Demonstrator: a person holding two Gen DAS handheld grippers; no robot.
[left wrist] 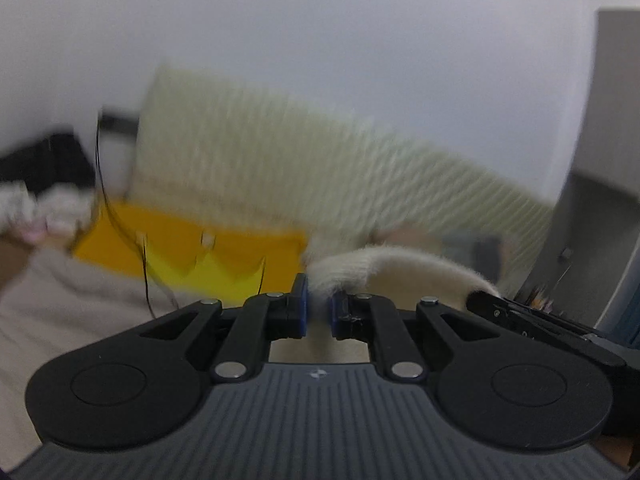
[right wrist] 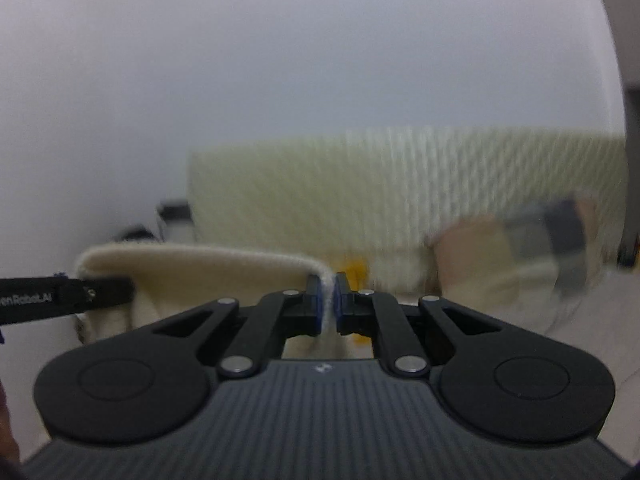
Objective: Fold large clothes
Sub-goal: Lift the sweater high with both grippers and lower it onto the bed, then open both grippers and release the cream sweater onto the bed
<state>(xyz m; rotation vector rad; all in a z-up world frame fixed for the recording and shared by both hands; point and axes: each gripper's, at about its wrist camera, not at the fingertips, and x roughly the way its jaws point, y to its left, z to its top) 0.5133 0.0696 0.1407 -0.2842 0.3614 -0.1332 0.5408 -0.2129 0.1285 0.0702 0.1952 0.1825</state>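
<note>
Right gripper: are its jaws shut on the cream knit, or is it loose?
Shut on it. The right gripper pinches an edge of the cream knit tight between its jaws.

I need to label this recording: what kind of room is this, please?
Probably a bedroom at home: a large cream ribbed headboard against a plain white wall, and pale bedding below. The pictures are blurred.

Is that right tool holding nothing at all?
No, the right tool is pinched shut on the edge of a cream knitted garment that stretches away to its left.
</note>
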